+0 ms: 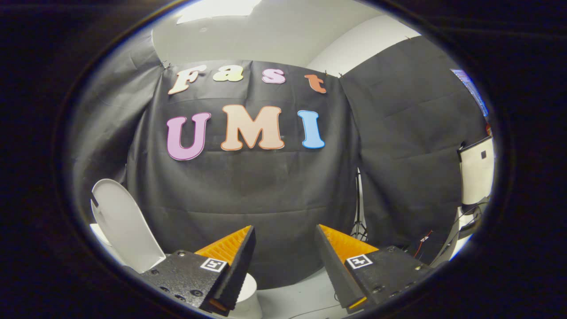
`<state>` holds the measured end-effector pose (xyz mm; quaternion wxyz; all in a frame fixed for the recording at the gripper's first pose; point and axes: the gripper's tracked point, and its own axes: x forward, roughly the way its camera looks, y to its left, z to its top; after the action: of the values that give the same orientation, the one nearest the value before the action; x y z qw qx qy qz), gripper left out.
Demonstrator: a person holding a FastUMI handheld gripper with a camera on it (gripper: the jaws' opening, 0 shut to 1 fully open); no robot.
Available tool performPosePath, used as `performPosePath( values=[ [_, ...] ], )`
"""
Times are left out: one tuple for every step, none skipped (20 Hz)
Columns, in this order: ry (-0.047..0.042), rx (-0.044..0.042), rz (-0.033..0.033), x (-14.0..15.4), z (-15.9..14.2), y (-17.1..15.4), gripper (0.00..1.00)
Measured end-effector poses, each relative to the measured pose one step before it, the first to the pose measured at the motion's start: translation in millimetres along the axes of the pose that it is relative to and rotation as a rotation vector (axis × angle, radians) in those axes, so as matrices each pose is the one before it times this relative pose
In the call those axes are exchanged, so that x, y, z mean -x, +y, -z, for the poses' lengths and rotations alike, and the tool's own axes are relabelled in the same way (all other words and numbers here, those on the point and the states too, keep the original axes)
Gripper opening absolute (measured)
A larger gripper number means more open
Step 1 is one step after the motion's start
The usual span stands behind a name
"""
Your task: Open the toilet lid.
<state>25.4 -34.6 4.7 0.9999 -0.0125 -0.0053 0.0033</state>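
The white toilet lid (126,226) stands raised, nearly upright, to the left of my left finger. A bit of the white toilet bowl (250,288) shows low down, just behind the left fingertip. My gripper (285,232) is open, with a wide gap between the fingers and nothing held. Both fingers point at the black cloth wall, away from the lid. The left finger and the gripper body hide the rest of the toilet.
Black cloth wall (266,195) hangs straight ahead and wraps to the right. A tripod leg (359,221) stands at a gap in the cloth. At far right sit a white board (476,170) and cables (423,241). Pale floor (301,297) lies below.
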Motion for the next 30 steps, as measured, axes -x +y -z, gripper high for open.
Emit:
performPosePath(
  values=[
    [0.00132, 0.00070, -0.00064, -0.27, -0.15, -0.03, 0.83],
    [0.00126, 0.00014, 0.00001, -0.57, 0.90, -0.24, 0.83],
    [0.00167, -0.00028, -0.00033, -0.05, -0.24, -0.01, 0.83],
    [0.00165, 0.00034, -0.00080, 0.60, 0.94, -0.15, 0.83],
    [0.00239, 0.00135, -0.00050, 0.15, 0.67, 0.10, 0.83],
    [0.00123, 0.00165, -0.00004, -0.58, 0.17, -0.30, 0.83],
    [0.00123, 0.00158, -0.00094, 0.40, -0.23, 0.46, 0.83],
    [-0.00007, 0.00036, -0.00162, -0.25, 0.51, 0.13, 0.83],
    [0.00004, -0.00008, -0.00218, 0.21, -0.16, 0.62, 0.83],
    [0.00072, 0.00067, -0.00257, -0.45, 1.17, 0.36, 0.83],
    [0.00095, 0.00048, -0.00085, -0.81, -0.58, 0.63, 0.83],
    [0.00103, -0.00013, -0.00098, 0.32, 1.11, -0.41, 0.83],
    [0.00087, -0.00056, -0.00044, 0.04, -0.42, 0.28, 0.83],
    [0.00120, -0.00041, 0.00024, -0.13, 0.62, -0.35, 0.83],
    [0.00072, -0.00042, -0.00016, -0.07, -0.11, -0.27, 0.83],
    [0.00030, -0.00053, 0.00038, -0.33, 1.04, -0.44, 0.83],
    [0.00042, -0.00069, -0.00021, 0.33, -0.37, 0.01, 0.83],
    [0.00034, -0.00081, -0.00047, 0.00, -0.10, -0.28, 0.83],
    [0.00140, -0.00047, -0.00042, -0.42, -0.25, 0.53, 0.83],
    [0.00222, 0.00035, -0.00012, -0.91, 0.86, 0.21, 0.83],
    [0.00316, 0.00025, 0.00075, -0.21, 0.32, -0.07, 0.83],
    [0.00321, -0.00061, 0.00034, 0.22, 1.86, -0.65, 0.83],
    [0.00287, -0.00127, -0.00045, 0.34, 1.10, -0.53, 0.83],
    [0.00157, -0.00171, -0.00046, -0.32, 0.54, -0.56, 0.83],
    [-0.00004, -0.00165, -0.00037, 0.14, -1.06, 0.31, 0.83],
    [-0.00067, -0.00105, -0.00046, -0.95, 0.77, 0.00, 0.83],
    [-0.00166, -0.00126, 0.00021, 0.57, -0.22, -0.66, 0.83],
    [-0.00061, -0.00150, 0.00039, -0.12, 0.34, -0.44, 0.83],
    [0.00275, 0.00044, 0.00212, 0.18, 0.10, -1.29, 0.83],
    [0.00437, 0.00120, 0.00491, -0.72, 2.49, -2.15, 0.83]
  ],
)
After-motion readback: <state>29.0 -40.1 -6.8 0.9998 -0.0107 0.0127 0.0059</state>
